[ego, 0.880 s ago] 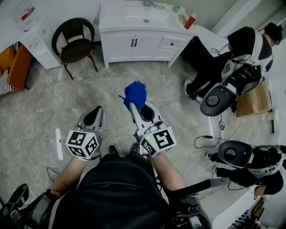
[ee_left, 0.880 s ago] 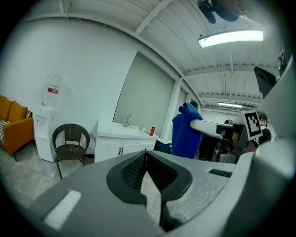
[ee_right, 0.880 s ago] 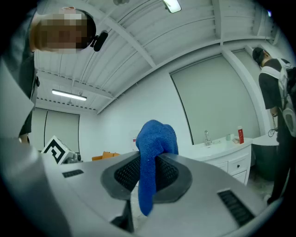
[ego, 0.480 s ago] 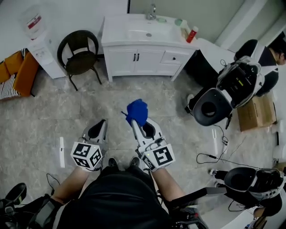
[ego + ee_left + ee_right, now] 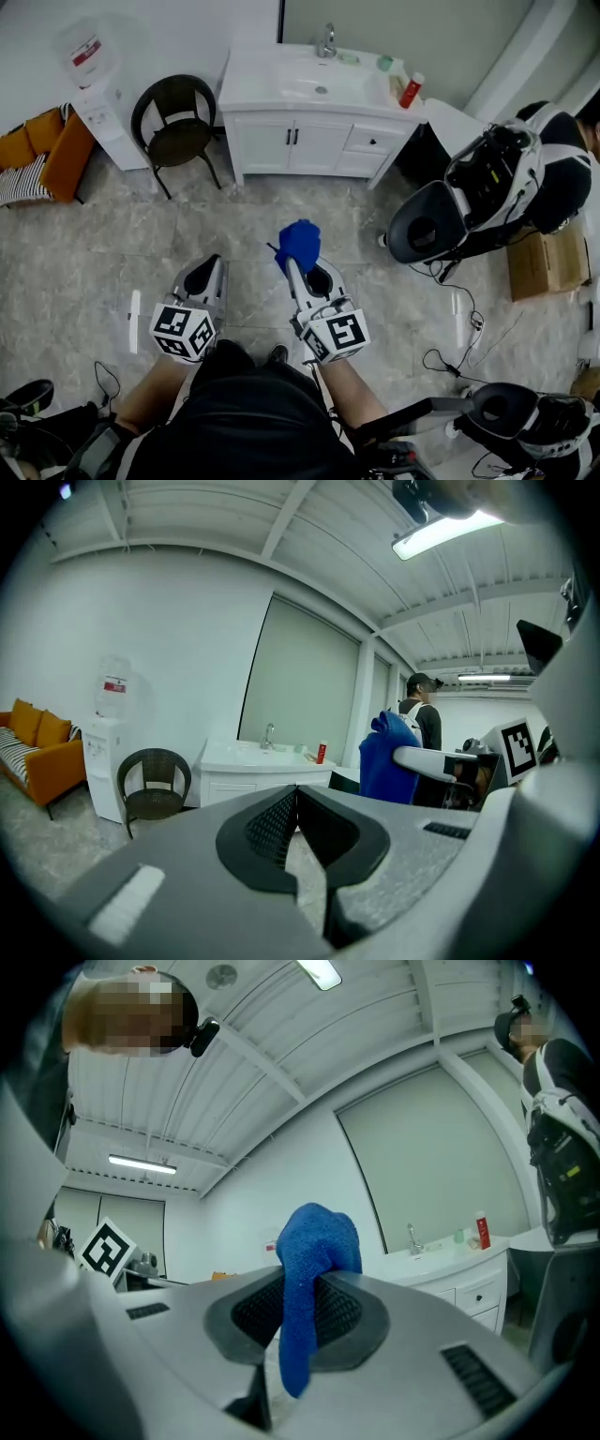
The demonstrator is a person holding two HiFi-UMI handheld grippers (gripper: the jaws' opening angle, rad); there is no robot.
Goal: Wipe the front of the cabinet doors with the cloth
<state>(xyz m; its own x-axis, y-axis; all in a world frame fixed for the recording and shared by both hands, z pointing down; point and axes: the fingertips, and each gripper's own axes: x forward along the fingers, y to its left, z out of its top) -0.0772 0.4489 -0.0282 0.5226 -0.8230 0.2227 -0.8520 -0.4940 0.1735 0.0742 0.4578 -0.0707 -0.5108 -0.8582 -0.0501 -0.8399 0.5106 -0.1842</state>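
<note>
Facing white two-door vanity cabinet (image 5: 309,145) at 12 o'clock in head view, well apart from both grippers. Left gripper (image 5: 207,267): jaws pressed together, empty. Right gripper (image 5: 298,267) at its 3 o'clock, clenched on blue terry cloth (image 5: 314,1269). Cloth's long axis runs 12-to-6 through the jaws, bunched end up, tail down.

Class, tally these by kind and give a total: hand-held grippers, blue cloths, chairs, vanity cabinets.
Hand-held grippers: 2 (left hand-held gripper, right hand-held gripper)
Blue cloth: 1
Chair: 1
Vanity cabinet: 1
Total: 5
</note>
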